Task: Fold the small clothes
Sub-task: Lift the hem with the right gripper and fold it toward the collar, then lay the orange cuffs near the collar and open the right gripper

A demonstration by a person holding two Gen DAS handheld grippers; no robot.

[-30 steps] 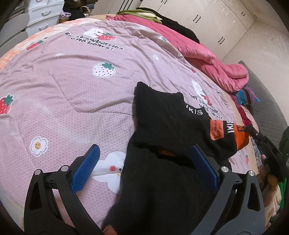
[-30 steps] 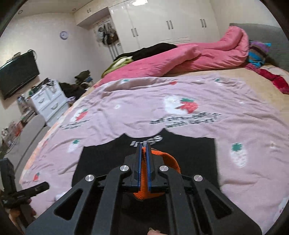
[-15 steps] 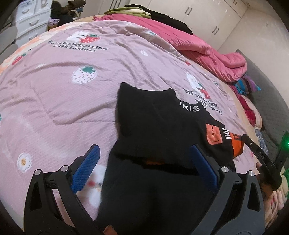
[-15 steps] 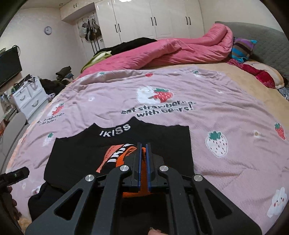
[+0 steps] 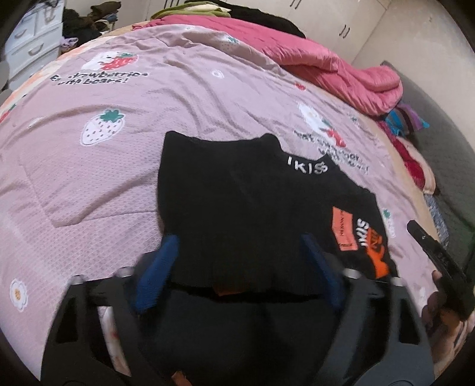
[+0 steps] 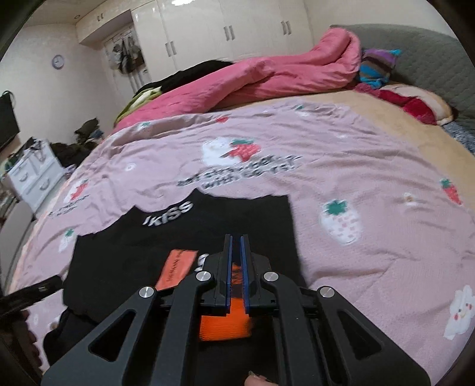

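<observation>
My right gripper (image 6: 236,267) pinches the orange cuff (image 6: 225,326) of the soft, limp black sweater (image 5: 237,213), while my left gripper (image 5: 237,267) hangs open above its folded edge.

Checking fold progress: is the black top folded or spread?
Partly folded: the black top has its upper layer doubled over, edge ending above darker fabric below.

The black garment (image 5: 237,207) was matt knit cloth with an orange ribbed cuff (image 6: 225,326) and a stitched orange patch (image 6: 176,268). The bed cover (image 5: 89,178) was soft, waffle-textured printed fabric; the pink quilt (image 6: 267,77) was smooth padded cloth. The right gripper (image 6: 236,267) was matt black plastic with bright metal screws, and the wardrobe doors (image 6: 252,26) were glossy.
</observation>
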